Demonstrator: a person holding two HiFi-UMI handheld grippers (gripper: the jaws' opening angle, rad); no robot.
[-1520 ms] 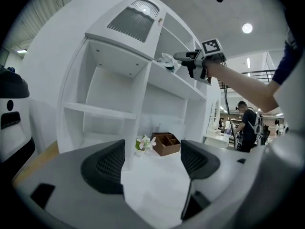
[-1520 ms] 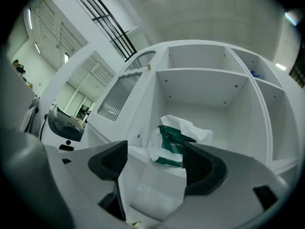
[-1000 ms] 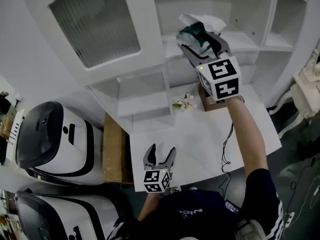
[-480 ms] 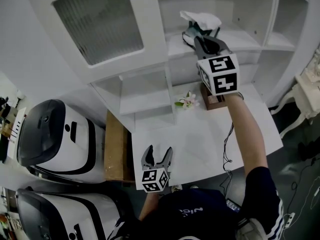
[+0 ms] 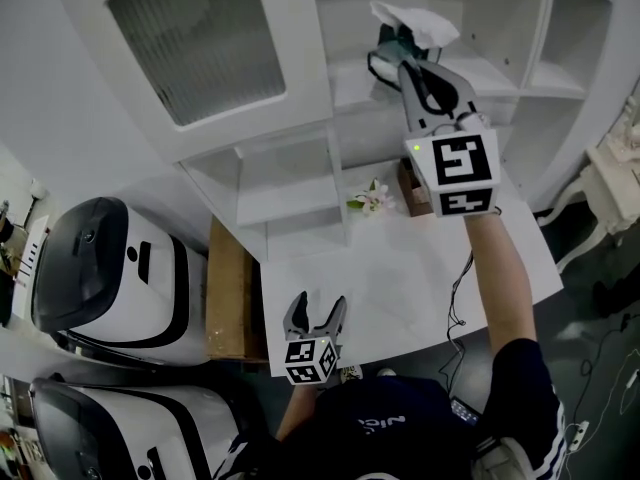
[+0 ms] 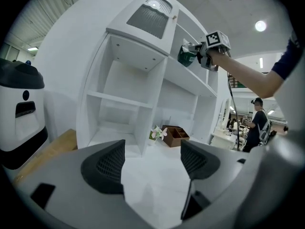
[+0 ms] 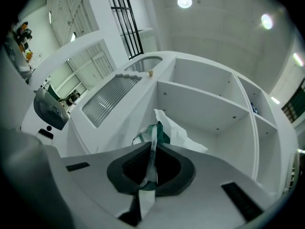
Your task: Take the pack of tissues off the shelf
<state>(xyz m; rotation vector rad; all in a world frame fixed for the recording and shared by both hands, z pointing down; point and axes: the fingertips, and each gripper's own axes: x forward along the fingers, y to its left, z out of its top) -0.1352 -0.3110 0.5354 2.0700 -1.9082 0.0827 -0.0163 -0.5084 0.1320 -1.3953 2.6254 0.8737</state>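
Note:
The pack of tissues [image 5: 396,40] is green, with a white tissue sticking out of its top. It hangs at the height of the upper shelf [image 5: 350,86] of the white cabinet. My right gripper [image 5: 409,66] is shut on a thin edge of the pack's wrapper. In the right gripper view the pack [image 7: 160,132] pokes up beyond the closed right gripper [image 7: 152,163]. The left gripper view shows the pack [image 6: 186,55] held out in front of the shelf. My left gripper [image 5: 316,313] is open and holds nothing, low over the white table's [image 5: 400,278] front edge.
A brown wooden box [image 5: 411,194] and a small flower sprig [image 5: 367,201] lie on the table by the cabinet. The glazed cabinet door [image 5: 200,38] stands open at the left. Two white-and-black machines [image 5: 100,278] and a cardboard panel [image 5: 230,298] are left of the table. A person [image 6: 257,123] stands far off.
The right gripper's jaws have closed on the pack's edge. The gripper has then shifted slightly right and back, and the pack has come up with it. The left gripper has hardly moved.

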